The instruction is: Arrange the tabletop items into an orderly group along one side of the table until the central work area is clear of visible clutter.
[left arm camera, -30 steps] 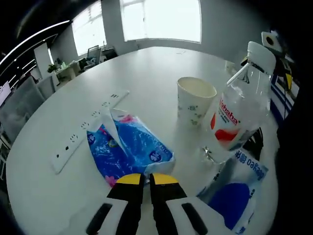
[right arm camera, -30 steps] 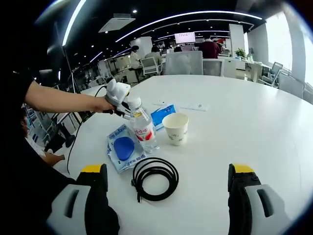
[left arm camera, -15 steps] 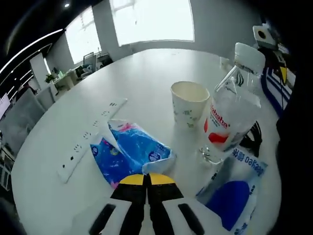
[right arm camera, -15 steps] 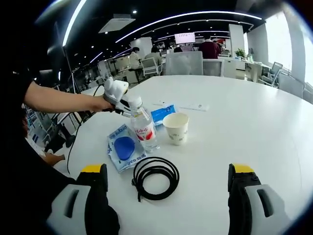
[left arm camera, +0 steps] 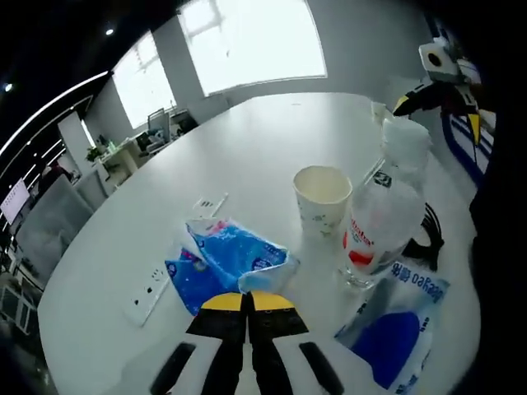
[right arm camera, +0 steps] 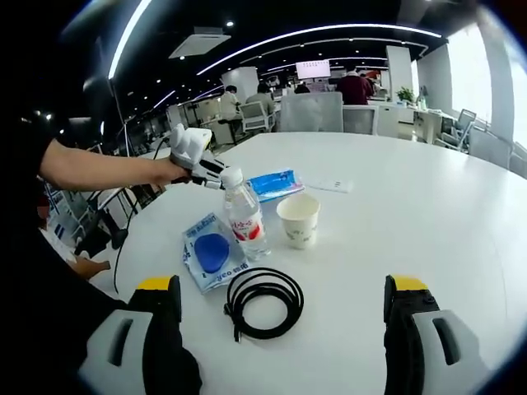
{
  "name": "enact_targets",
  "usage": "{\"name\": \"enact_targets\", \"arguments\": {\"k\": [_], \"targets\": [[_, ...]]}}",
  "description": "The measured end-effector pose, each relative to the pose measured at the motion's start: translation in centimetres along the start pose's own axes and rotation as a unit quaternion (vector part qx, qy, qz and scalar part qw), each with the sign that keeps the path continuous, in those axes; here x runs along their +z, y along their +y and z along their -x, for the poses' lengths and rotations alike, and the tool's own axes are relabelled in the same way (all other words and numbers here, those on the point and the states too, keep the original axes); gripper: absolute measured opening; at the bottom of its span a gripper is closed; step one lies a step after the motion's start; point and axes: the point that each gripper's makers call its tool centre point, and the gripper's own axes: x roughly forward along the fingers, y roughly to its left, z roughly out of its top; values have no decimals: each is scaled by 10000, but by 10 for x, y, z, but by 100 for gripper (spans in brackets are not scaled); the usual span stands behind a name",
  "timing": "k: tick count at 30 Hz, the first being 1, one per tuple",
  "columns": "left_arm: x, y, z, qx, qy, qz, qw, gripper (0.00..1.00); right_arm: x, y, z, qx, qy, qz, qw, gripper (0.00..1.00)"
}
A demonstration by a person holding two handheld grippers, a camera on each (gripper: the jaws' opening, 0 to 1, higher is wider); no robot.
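Blue crinkled plastic marks the tissue pack point(left arm camera: 235, 259), which is printed with white and pink patches and is pinched at its near edge by the left tongs point(left arm camera: 244, 301), whose yellow-tipped jaws are pressed together on the wrapper. In the left gripper view the pack is seen at 12 o'clock from the tongs, its far end raised off the white surface point(left arm camera: 247, 140); in the right gripper view the pack point(right arm camera: 272, 183) is seen held above the surface beyond the bottle, with the left tongs point(right arm camera: 216, 174) gripped by a hand point(right arm camera: 169, 172).

A white power strip point(left arm camera: 152, 288) lies at 9 o'clock of the pack. A paper cup point(left arm camera: 322, 199) stands upright at 2 o'clock of the pack; its mouth is open and nothing can be made out inside. Just beside the cup, at its 4 o'clock, a clear water bottle point(left arm camera: 372, 222) with a red label and white cap stands upright; whether it holds liquid cannot be told. A flat white packet with a blue oval point(left arm camera: 395, 325) lies at 5 o'clock of the bottle, touching its base. A coiled black cable point(right arm camera: 263, 299) lies at 6 o'clock of the bottle in the right gripper view.

The right tongs point(right arm camera: 284, 309) are spread wide, with nothing between the jaws, above the near part of the surface.
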Motion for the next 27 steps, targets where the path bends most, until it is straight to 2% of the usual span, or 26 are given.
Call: {"name": "enact_targets", "arguments": {"k": [7, 13, 15, 21, 27], "targets": [[21, 1, 12, 42, -127, -71, 9999, 0, 10, 3, 3, 30, -176, 22, 9998, 100], [43, 0, 22, 14, -192, -227, 9996, 0, 9, 7, 5, 72, -195, 44, 9998, 100], [57, 0, 27, -10, -253, -334, 9991, 0, 8, 9, 7, 72, -212, 54, 9997, 100], [88, -3, 33, -60, -328, -585, 9977, 0, 8, 13, 10, 70, -262, 60, 9996, 100], [126, -18, 37, -198, -485, -872, 9948, 0, 6, 14, 14, 55, -286, 39, 9996, 100]]}}
